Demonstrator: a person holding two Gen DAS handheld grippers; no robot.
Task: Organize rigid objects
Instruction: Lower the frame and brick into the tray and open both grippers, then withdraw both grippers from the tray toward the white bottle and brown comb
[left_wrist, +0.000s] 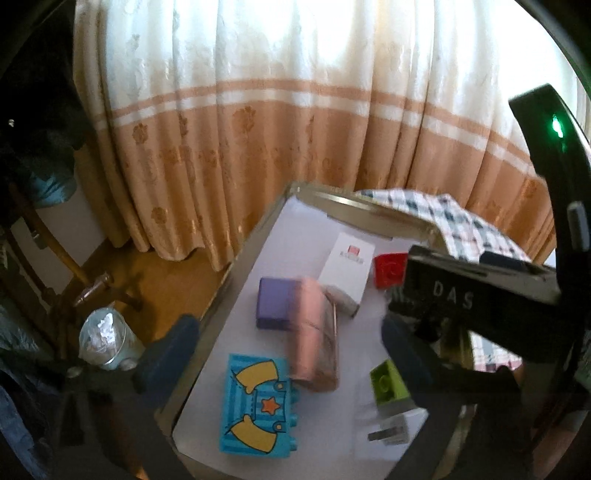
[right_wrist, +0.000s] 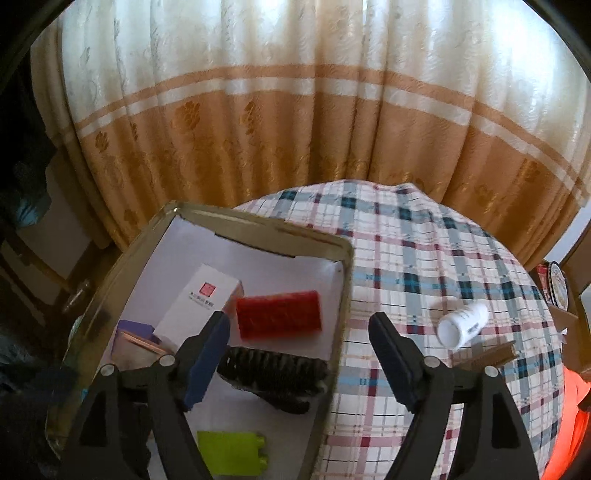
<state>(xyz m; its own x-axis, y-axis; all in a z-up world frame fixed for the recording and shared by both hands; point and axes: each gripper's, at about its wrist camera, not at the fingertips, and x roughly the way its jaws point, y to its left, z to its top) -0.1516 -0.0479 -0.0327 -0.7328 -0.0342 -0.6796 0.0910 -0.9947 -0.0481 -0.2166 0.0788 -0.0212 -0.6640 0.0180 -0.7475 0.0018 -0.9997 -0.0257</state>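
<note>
the left gripper (left_wrist: 284, 354) fingers stand wide apart above a blurred pink box (left_wrist: 314, 332) in the paper-lined metal tray (right_wrist: 341, 295). the right gripper (right_wrist: 299, 332) fingers, also apart, grip nothing, near a ribbed red block (right_wrist: 279, 314); a white bottle (right_wrist: 461, 323) lies on the checked-cloth worktop (right_wrist: 424, 258).

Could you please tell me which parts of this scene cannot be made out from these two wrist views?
- Left wrist view: the pink object in the tray is motion-blurred; what it is stays unclear.
- Left wrist view: the red block is partly hidden behind the right gripper's body.
- Right wrist view: the green block is cut by the bottom edge.
- Right wrist view: the white bottle label is too small to read.
</note>
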